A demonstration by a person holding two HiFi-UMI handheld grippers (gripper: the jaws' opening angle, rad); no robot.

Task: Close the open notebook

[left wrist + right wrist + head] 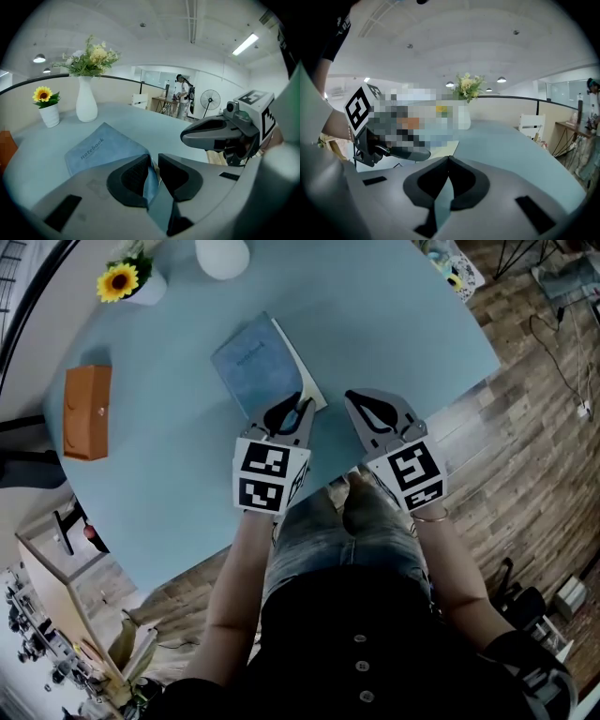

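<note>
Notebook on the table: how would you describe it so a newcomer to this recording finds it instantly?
On the round pale blue table, look just ahead of the left gripper. There lies the flat blue notebook, its near corner pinched between that gripper's jaws. Unlike the orange box and white vase farther off, it is thin, with "notebook" printed on its cover.

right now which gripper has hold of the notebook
The left gripper: its jaws pinch the cover of the blue notebook, while the right gripper is shut on nothing.
</note>
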